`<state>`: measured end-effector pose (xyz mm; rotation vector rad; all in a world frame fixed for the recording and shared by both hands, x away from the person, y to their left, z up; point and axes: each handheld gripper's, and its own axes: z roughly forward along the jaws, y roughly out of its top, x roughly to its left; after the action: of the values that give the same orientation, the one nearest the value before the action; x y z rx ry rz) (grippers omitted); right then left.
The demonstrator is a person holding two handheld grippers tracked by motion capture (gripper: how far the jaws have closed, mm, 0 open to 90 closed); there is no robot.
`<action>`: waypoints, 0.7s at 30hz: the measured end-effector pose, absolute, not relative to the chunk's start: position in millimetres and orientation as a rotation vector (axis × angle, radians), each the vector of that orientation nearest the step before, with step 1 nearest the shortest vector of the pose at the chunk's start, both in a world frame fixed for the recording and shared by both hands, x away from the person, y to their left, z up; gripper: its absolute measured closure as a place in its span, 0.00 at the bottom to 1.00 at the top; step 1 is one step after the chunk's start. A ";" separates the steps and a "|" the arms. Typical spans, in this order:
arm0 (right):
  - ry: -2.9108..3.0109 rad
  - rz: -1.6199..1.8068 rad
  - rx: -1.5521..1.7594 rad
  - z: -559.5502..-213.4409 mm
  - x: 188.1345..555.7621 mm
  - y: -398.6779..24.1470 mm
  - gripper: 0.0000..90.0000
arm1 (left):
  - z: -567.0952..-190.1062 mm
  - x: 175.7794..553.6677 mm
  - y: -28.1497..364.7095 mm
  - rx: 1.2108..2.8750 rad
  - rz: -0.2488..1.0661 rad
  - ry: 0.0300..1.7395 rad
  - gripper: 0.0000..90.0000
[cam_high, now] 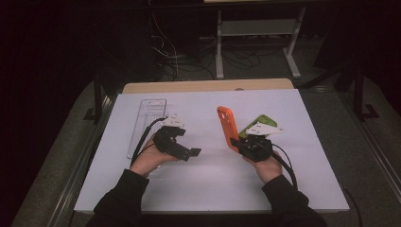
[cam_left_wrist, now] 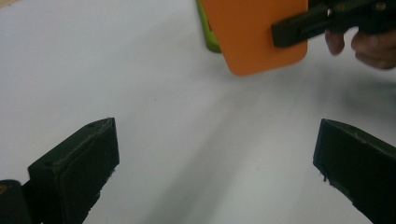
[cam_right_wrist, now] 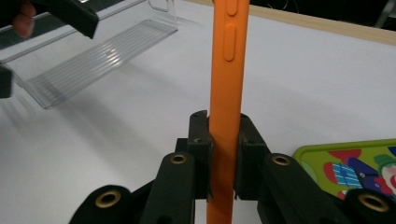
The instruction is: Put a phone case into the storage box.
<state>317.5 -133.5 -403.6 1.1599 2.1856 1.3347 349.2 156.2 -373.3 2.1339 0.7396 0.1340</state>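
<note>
My right gripper (cam_high: 235, 142) is shut on an orange phone case (cam_high: 226, 126), held on edge above the white table top; its jaws pinch the case's lower edge (cam_right_wrist: 224, 154). The orange phone case (cam_left_wrist: 254, 32) also hangs ahead of my left gripper, with the other gripper's black jaw across it. A green phone case (cam_high: 257, 124) with a cartoon print (cam_right_wrist: 355, 170) lies flat just beyond my right hand. My left gripper (cam_high: 191, 152) stands open over bare table, its two pads (cam_left_wrist: 79, 163) wide apart with nothing between them.
A clear plastic tray (cam_high: 146, 123) lies lengthwise at the left of the white sheet (cam_high: 208, 179), beside my left hand; the same clear tray (cam_right_wrist: 93, 56) sits upper left in the right gripper view. A wooden table edge (cam_high: 208, 86) runs along the back. Cables and a metal frame lie on the dark floor beyond.
</note>
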 end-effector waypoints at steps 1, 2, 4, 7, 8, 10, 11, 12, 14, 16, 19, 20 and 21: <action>2.184 1.340 1.156 -403.4 317.2 -132.7 0.87 | -372.1 350.3 154.3 2.124 0.140 0.743 0.00; 2.184 1.347 1.162 -402.8 316.4 -131.4 0.87 | -371.1 350.7 152.5 2.113 0.138 0.750 0.00; 2.187 1.348 1.147 -402.5 315.8 -129.6 0.87 | -367.6 353.9 147.4 2.090 0.146 0.749 0.00; 2.186 1.354 1.129 -401.9 315.3 -127.0 0.87 | -360.9 358.8 140.4 2.065 0.148 0.755 0.00; 2.184 1.359 1.145 -401.4 314.1 -125.5 0.87 | -358.8 360.6 137.9 2.055 0.151 0.756 0.00; 2.186 1.362 1.123 -401.3 313.8 -124.6 0.87 | -354.0 363.5 132.3 2.031 0.148 0.766 0.00; 2.188 1.361 1.121 -401.2 313.5 -124.1 0.87 | -351.7 365.8 130.8 2.037 0.158 0.757 0.00; 2.189 1.359 1.125 -400.9 312.8 -123.2 0.87 | -349.6 367.6 127.5 2.025 0.162 0.760 0.00; 2.191 1.369 1.121 -400.6 312.1 -122.2 0.87 | -347.4 370.3 122.9 2.009 0.166 0.766 0.00; 2.192 1.370 1.116 -400.2 311.3 -120.4 0.87 | -345.6 372.9 119.5 2.025 0.173 0.756 0.00; 2.195 1.380 1.102 -399.7 310.5 -118.0 0.87 | -345.9 375.9 110.1 2.009 0.154 0.754 0.00; 2.196 1.386 1.101 -399.4 310.3 -117.1 0.87 | -346.3 376.6 106.1 2.002 0.150 0.759 0.00; 2.199 1.392 1.102 -398.8 309.7 -116.1 0.87 | -346.2 378.3 103.9 2.009 0.157 0.739 0.00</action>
<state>309.7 -116.1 -398.8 1.1022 2.1986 1.3915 378.3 103.9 -346.2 2.0091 0.7391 0.1571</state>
